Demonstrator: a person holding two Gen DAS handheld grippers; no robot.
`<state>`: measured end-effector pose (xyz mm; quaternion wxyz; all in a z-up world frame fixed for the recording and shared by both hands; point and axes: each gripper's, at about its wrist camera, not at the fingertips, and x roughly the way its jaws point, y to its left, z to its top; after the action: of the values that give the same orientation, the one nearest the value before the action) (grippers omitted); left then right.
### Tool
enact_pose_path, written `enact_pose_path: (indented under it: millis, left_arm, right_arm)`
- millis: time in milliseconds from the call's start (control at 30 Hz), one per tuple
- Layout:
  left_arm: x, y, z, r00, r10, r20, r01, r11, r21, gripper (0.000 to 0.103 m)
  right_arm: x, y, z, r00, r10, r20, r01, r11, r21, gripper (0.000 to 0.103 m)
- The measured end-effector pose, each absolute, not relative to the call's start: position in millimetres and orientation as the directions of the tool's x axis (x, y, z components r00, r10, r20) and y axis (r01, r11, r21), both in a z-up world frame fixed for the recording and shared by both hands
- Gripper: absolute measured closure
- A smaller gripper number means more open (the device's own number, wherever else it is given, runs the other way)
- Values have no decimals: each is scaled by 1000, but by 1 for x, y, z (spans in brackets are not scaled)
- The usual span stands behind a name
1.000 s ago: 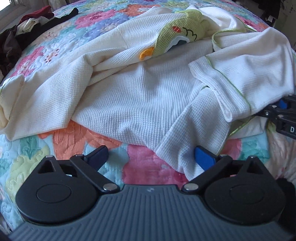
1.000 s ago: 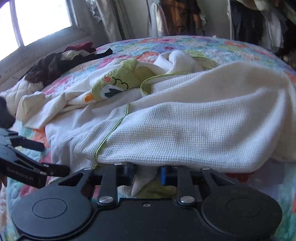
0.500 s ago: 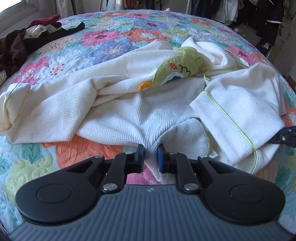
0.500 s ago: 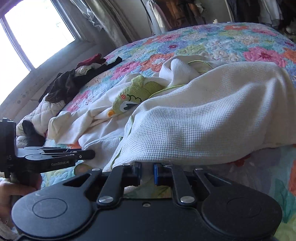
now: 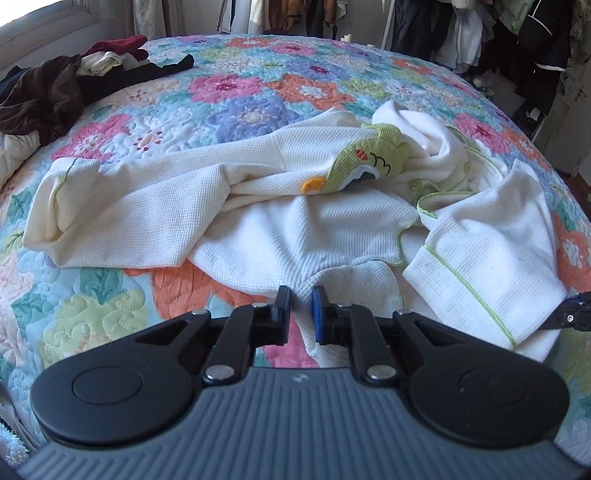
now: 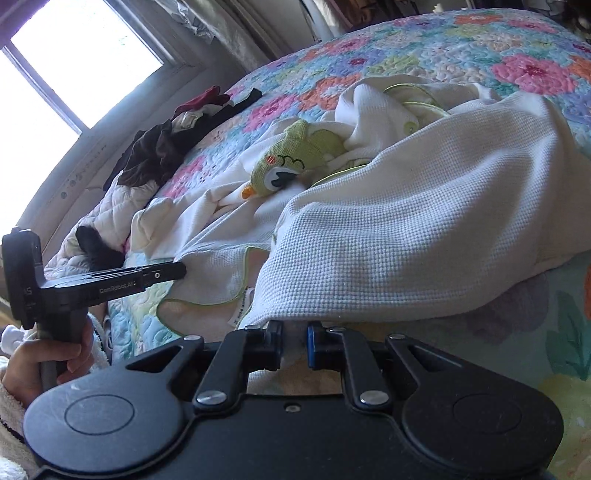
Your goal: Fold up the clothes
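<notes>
White waffle-knit garment (image 5: 295, 229) sprawls mid-frame on the quilt (image 5: 236, 88). My left gripper (image 5: 301, 314) is clamped on its near hem and my right gripper (image 6: 293, 339) is pinched on another edge. I judge the thin bites could slip under the cloth's weight. Clear quilt lies upper centre; dark clothes (image 5: 48, 92) crowd upper left.

Daylit, blown-out window (image 6: 55, 74), fisheye-warped edges.

A home bedroom: a bed (image 5: 258, 92) under a flowered quilt fills both views, clothes hang on a rack (image 5: 461, 33) at the upper right of the left view, and a bright window (image 6: 62, 70) sits upper left in the right view.
</notes>
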<state>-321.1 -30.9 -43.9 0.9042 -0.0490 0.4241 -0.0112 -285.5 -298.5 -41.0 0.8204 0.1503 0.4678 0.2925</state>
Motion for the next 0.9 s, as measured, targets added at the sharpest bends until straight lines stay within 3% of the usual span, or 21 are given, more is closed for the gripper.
enact_pose_path:
  millis: [100,233,400,500,667,733,800,900]
  left_arm:
    - [-318,-33,-46,631,-27,-776,-50,996,-75,91]
    - [-300,-38,-61,589,24,-808,-94,995,-39,91]
    - [-308,-41,-64,578,39,-815,-89,996,-16,91]
    - [-319,-32,-58,588,42,-808,-128,991,-41,91]
    - [-320,-22,-63,541,181,-822,-177,979,98,92]
    - [-316,-16,-74,468,129,-874,-164,985,58,88]
    - [-317,-11,-81,442,25,-896,-186,980,-64,81]
    - [-318,-6,-81,465,-38,-885,-220,963,-157,52]
  right_arm:
    - [-284,-299,-48,306,700,-645,-321,714,622,88]
    - [-288,-280,-66,329,559,-761,-367,818,443,88]
    - [-297,-285,-56,297,635,-713,-376,764,524,88]
    - [-290,-301,-59,247,727,-640,-317,685,656,88]
    - [-292,-310,-77,248,708,-661,-265,706,656,88]
    - [-295,-309,-78,243,725,-644,-263,689,676,88]
    - [-295,-306,-74,260,700,-665,-291,713,637,88]
    - [-296,-301,-70,295,641,-708,-340,763,550,88]
